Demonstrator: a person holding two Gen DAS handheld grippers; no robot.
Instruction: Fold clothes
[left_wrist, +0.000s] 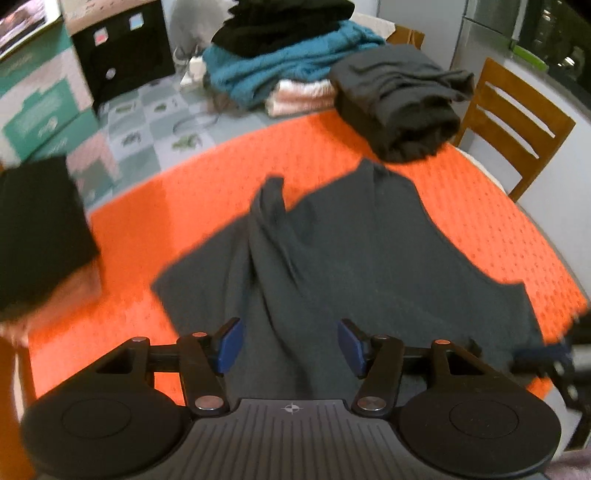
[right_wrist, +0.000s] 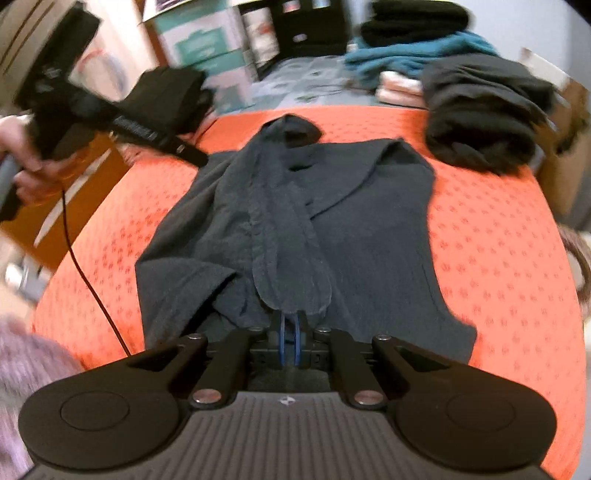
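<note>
A dark grey garment (left_wrist: 332, 258) lies spread on the orange tablecloth (left_wrist: 184, 192), with one long strip pulled across its middle. It also shows in the right wrist view (right_wrist: 369, 229). My left gripper (left_wrist: 291, 345) is open above the garment's near part, blue pads apart, holding nothing. My right gripper (right_wrist: 290, 332) is shut on the end of the garment's long strip (right_wrist: 291, 266), near the table's front edge. The left gripper's body (right_wrist: 92, 107) shows at the upper left of the right wrist view.
A folded dark garment (left_wrist: 402, 107) sits at the far right of the table. Behind it lies a pile of teal, black and pale clothes (left_wrist: 288, 59). A wooden chair (left_wrist: 517, 122) stands right. Boxes (left_wrist: 40, 103) stand on the floor left. A black folded item (left_wrist: 40, 229) lies left.
</note>
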